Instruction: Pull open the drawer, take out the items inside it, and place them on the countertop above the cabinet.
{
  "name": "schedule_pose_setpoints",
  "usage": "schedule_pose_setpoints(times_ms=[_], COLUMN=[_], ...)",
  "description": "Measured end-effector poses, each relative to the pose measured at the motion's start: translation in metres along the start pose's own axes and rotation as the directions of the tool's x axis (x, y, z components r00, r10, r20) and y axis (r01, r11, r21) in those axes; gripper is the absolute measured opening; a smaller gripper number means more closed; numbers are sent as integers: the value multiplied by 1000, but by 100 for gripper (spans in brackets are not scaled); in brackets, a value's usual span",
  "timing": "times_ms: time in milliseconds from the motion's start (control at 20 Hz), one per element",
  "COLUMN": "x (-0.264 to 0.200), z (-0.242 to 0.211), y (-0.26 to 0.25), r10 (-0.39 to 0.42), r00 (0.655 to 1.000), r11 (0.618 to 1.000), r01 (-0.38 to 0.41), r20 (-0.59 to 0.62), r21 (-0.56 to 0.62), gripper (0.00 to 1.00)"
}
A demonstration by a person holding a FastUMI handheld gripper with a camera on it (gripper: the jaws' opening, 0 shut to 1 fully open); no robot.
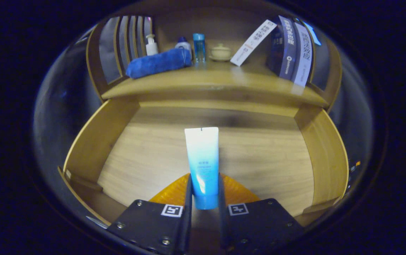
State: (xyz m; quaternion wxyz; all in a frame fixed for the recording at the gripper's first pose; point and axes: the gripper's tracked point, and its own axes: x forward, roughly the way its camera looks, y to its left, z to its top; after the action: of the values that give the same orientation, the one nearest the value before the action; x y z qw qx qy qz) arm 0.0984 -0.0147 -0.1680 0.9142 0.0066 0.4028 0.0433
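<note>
And here are the tongs point(204, 198), both fingers pressed against the sides of a soft blue-and-white plastic squeeze tube point(202, 161), gripping it near its cap end, with the flat crimped end pointing away from the camera. The tube hangs over the open light-wood drawer point(100, 141), roughly over the middle of its bare floor, closer to the front edge than the back. Just under the fingers, an orange ribbed surface point(174, 193) peeks out on either side of the tube; what it belongs to I cannot tell. Beyond the drawer's back edge sits the wooden desk point(217, 83). Along its left side lies a rolled dark-blue towel point(158, 62), with a white pump bottle point(151, 45) behind it near the left rear corner. Toward the middle rear stand a tall clear-blue bottle point(198, 47) and a small cream lidded cup on a saucer point(220, 52). On the right side, dark-blue books point(289, 49) stand upright, with a white book point(253, 42) leaning against them.
</note>
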Motion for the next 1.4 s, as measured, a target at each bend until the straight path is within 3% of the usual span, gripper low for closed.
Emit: schedule_pose_setpoints(times_ms=[250,550,700,900,1150,1400], x=[-29,-67,-59,-14,50,62], z=[43,140,188,222,210,203], y=[5,20,16,10,-5,-5], r10=[31,42,4,-51,-117,-158], r00=[975,881,852,879,925,931], r11=[998,998,1000,998,993,987], r01=[-40,-56,-14,25,119,157], r20=[219,471,523,474,361,328], r21=[38,16,15,62,17,30], gripper=[32,32,32,32,32,36])
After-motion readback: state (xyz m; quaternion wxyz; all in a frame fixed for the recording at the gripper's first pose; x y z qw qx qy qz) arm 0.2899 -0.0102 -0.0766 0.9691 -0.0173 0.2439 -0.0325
